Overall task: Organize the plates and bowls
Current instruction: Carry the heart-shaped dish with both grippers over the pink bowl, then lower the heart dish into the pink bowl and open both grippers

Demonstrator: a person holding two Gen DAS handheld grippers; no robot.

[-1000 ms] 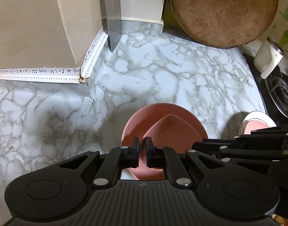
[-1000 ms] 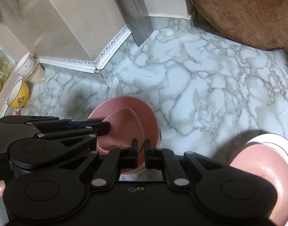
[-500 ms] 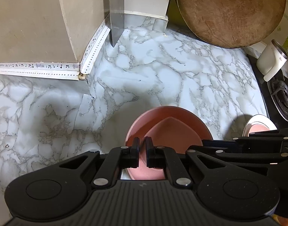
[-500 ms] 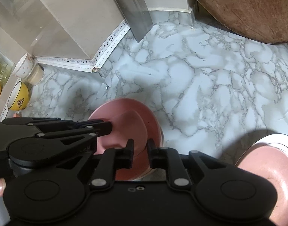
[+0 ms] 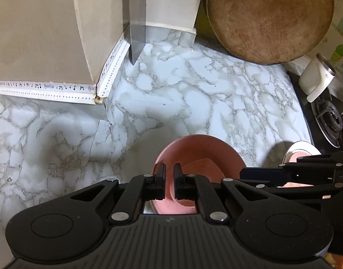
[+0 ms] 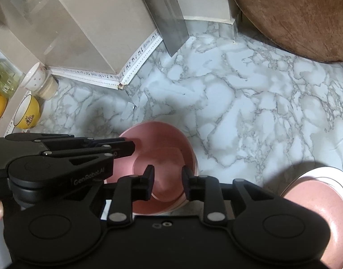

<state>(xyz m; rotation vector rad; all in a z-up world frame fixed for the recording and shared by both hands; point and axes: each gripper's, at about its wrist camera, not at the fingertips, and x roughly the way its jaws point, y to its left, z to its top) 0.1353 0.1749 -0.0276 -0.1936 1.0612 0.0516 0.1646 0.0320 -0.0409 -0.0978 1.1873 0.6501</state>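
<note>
A pink bowl (image 5: 200,154) with a smaller pink bowl nested inside sits on the marble counter; it also shows in the right wrist view (image 6: 160,145). My left gripper (image 5: 169,174) hovers over the bowl's left rim, jaws a narrow gap apart with nothing between them. My right gripper (image 6: 167,177) is open above the bowl's near side, empty. A pink plate on a white plate (image 6: 314,201) lies at the right; in the left wrist view its edge (image 5: 302,151) shows behind the right gripper.
A cleaver blade (image 5: 137,22) hangs at the wall corner. A round wooden board (image 5: 270,15) leans at the back. A white cup (image 5: 317,78) and stove burner (image 5: 330,121) are at the right. A yellow bowl (image 6: 28,114) and small cups (image 6: 40,83) stand at the left.
My right gripper has opened from shut. My left gripper's jaws have parted slightly. Both grippers have pulled back a little from the nested pink bowls.
</note>
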